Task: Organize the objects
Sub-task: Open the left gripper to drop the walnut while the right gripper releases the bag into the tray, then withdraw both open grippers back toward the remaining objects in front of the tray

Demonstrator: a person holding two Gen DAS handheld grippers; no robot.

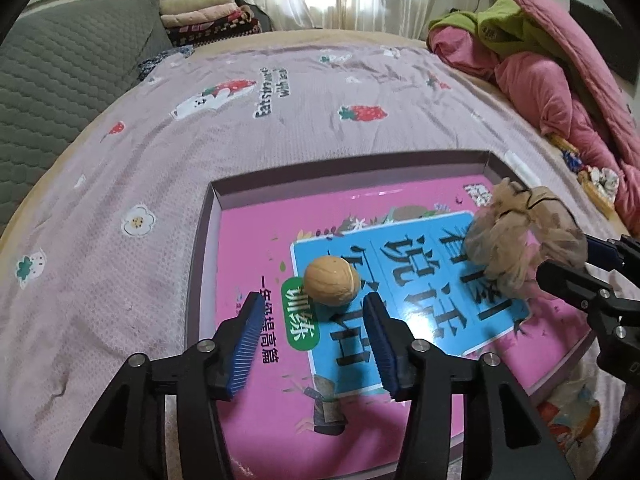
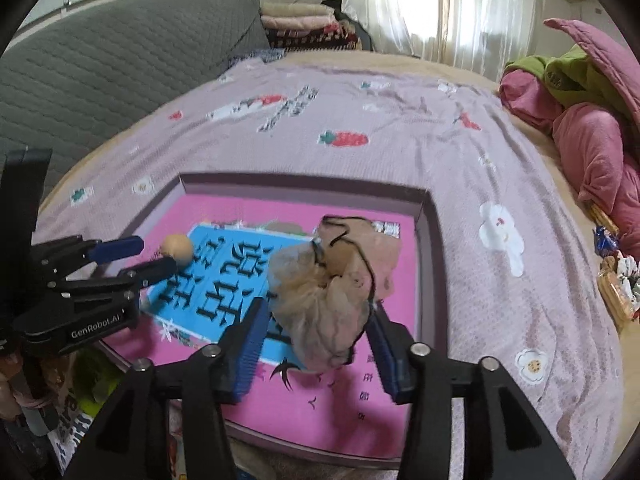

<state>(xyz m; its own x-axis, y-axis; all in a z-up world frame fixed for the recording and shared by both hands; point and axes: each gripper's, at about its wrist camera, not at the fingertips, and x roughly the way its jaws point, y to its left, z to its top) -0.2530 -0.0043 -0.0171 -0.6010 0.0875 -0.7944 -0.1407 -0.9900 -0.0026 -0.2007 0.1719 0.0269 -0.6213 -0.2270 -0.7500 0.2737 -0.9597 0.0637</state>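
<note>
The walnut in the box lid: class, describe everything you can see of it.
The walnut is a small, rounded, tan nut with a finely wrinkled shell and a faint seam, whole and unopened. It rests on the blue panel of the pink printed sheet lining the shallow tray. The left gripper is open, its blue ribbed pads either side just short of it; whether one pad touches it is unclear.
</note>
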